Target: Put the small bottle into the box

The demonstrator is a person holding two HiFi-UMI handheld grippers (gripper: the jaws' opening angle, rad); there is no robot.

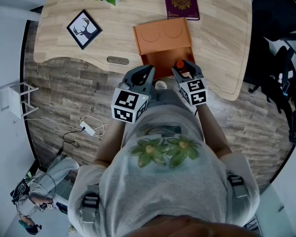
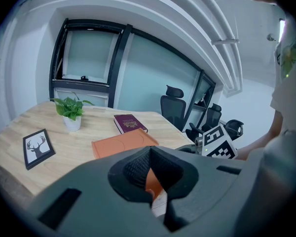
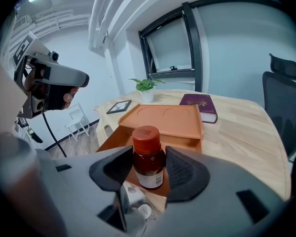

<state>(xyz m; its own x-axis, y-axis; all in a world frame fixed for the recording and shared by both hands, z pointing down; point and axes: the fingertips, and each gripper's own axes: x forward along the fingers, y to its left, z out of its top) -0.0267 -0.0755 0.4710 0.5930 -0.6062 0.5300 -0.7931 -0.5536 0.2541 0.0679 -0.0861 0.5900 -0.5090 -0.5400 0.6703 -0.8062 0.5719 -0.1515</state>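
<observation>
The right gripper (image 1: 183, 69) clamps its fingers on the small red-capped brown bottle (image 3: 148, 158), upright at the near edge of the open orange box (image 1: 163, 37) on the wooden bench (image 1: 222, 43). The left gripper (image 2: 149, 170) has its fingers pressed together, empty.

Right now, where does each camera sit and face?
Head view: on the head, looking steeply down; torso, left gripper, right gripper show.
Left gripper view: on that gripper, facing across the table toward windows; shut fingers show.
Right gripper view: on that gripper, facing the box; fingers clamp the bottle.
Shared: all three show box and book.
</observation>
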